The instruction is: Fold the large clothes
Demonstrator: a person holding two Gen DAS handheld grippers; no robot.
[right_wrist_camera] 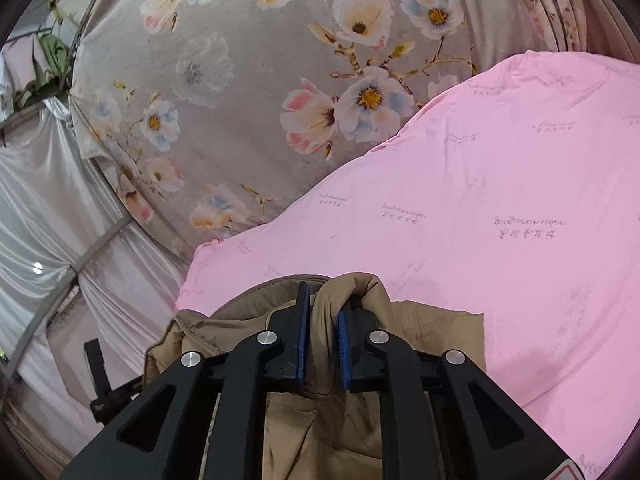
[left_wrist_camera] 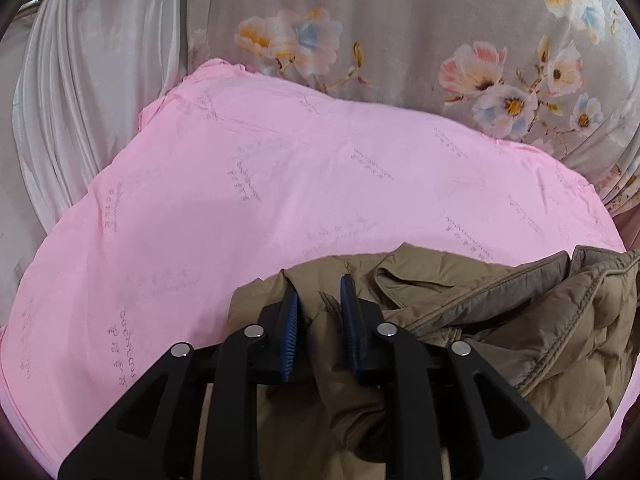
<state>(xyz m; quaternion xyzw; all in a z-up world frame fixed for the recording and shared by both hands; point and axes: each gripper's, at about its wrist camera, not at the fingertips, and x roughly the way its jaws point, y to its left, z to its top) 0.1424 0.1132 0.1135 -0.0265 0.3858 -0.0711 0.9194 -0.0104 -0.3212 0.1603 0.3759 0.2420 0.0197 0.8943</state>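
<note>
Left wrist view shows the biggest thing first: a pink sheet (left_wrist_camera: 280, 200) printed with faint lettering, spread wide over the work surface, with a grey flowered curtain (left_wrist_camera: 400, 40) hanging behind it and a pale satin drape (left_wrist_camera: 88, 100) at the far left. On the near edge of that sheet lies the tan padded jacket (left_wrist_camera: 540, 320), bunched and half gathered, its quilted body heaped to the right and a loose fold running under the tool. It looks soft, puffy and light for its bulk, with a smooth shell that I judge will slide and spring back open unless it is pinned flat; seams, hem and collar edge look like the firmest places to take hold, since the filled panels just squash. The left gripper (left_wrist_camera: 318, 292) has its jaws parted with a ridge of jacket cloth lying between the blue pads, and the pads do not seem to press on it, so I read it as let go. From the right wrist view the same jacket (right_wrist_camera: 436, 332) sits at the near left of the sheet (right_wrist_camera: 500, 200), and the right gripper (right_wrist_camera: 324, 308) has a hump of tan fabric standing up between its narrow-set pads; the cloth touches them, but whether it is pinched or merely resting there I cannot tell.
</note>
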